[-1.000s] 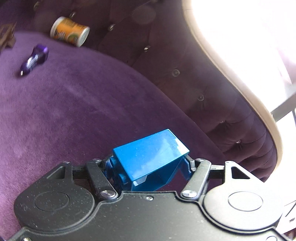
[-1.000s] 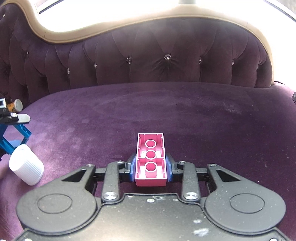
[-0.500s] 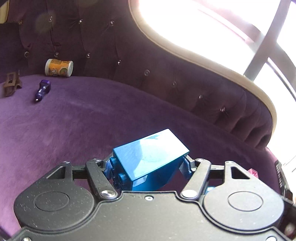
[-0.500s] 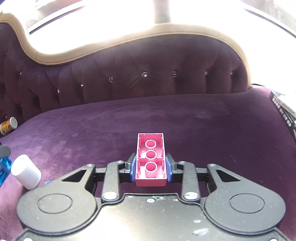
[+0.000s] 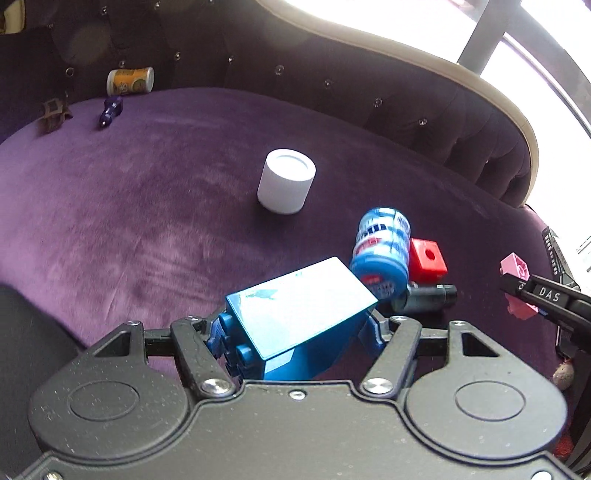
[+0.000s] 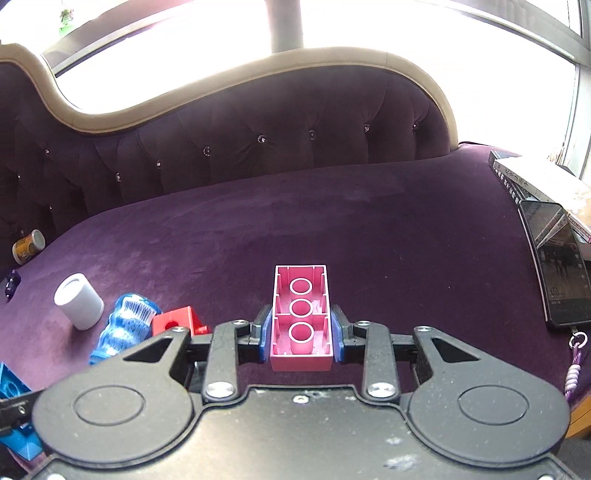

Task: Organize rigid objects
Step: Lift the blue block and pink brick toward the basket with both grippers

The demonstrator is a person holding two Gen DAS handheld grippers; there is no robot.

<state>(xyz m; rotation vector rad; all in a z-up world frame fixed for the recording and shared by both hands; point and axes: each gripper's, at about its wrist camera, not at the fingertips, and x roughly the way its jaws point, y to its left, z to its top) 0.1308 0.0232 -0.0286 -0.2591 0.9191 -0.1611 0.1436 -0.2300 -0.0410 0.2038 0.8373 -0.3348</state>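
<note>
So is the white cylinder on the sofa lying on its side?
No, the white cylinder stands upright on the purple sofa seat, its flat round top facing up.

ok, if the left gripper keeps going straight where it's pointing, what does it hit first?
Most likely the blue can, lying just past the blue brick that the left gripper holds. The red cube sits right behind the can. Depth is unclear under the fisheye, so the brick could pass just left of it.

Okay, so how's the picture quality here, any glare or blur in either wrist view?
Left wrist: window blown out, blue-and-white can motion-blurred, white cylinder sharp. Right wrist: window overexposed behind the sofa back, pink brick crisp, fisheye bending the edges.
</note>
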